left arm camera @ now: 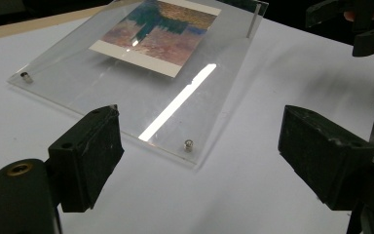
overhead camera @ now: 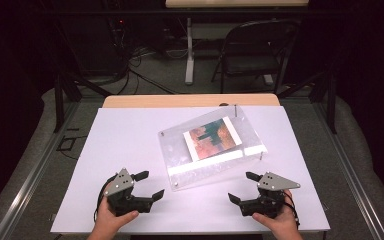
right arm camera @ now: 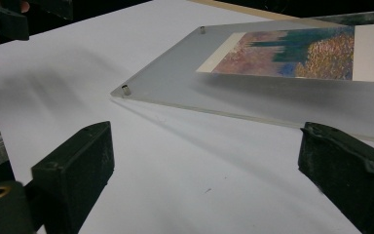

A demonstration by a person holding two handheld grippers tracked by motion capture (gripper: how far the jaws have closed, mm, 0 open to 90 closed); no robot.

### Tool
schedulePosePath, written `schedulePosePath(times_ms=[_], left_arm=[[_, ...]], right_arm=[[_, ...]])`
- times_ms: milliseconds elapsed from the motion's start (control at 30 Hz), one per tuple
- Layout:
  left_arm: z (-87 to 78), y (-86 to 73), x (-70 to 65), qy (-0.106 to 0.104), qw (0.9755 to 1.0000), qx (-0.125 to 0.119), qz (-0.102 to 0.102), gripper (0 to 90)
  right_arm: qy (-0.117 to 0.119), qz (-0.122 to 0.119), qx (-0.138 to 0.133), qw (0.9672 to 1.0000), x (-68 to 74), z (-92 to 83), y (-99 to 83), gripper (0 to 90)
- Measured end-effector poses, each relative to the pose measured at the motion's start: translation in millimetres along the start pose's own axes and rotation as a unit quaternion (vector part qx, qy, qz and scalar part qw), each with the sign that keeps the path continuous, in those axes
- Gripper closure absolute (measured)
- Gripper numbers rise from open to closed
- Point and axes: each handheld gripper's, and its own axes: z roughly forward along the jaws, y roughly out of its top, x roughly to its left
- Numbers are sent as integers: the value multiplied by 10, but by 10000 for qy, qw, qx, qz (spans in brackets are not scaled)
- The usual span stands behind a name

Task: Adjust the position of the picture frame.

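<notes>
High view: both fingers [overhead camera: 142,176] apart, empty.

We hold two black grippers: the left gripper [overhead camera: 149,185] at seven o'clock, the right gripper [overhead camera: 244,187] at five. Each carries a grey three-cornered plate dotted with screws, blocky matte jaws and a trailing black cable.

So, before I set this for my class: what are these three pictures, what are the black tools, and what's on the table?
A person sits at a table covered in white, with hand-held tongs in each hand: left tongs, right tongs. One picture looks down from above. The other two come from cameras riding on each pair of tongs, looking along their black jaws. Between the hands lies a clear frame with a colourful print inside and small metal pins at its corners. Both tongs stand open, holding nothing.
</notes>
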Motion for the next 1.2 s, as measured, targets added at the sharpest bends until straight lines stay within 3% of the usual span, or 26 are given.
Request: schedulePosePath(times_ms=[267,400,533,667,833,933,1067,1133,1200], left_arm=[[-21,2,32,47,10000,5,-71,157],[-20,0,35,145,9998,112,-123,153],[-3,-4,35,110,9996,165,-177,153],[18,-14,20,117,9995,291,-99,154],[32,-19,21,138,9993,358,-41,154],[40,-21,31,155,9991,381,-96,155],[46,-6,37,159,9989,415,-164,155],[51,24,48,143,9988,429,-204,155],[54,72,61,156,9987,433,-236,155]], right_arm=[[-9,25,6,10000,3,0,1,11],[-1,44,19,10000,8,12,3,0],[-17,62,64,10000,13,11,2,0],[-12,105,26,9999,3,14,0,0],[-86,144,93,9998,-12,20,-4,0],[-197,146,294,9993,-48,37,-19,0],[-370,69,412,9984,-86,26,-17,0],[-369,212,395,9983,-124,12,-1,0],[-455,156,484,9977,-172,-7,35,0]])
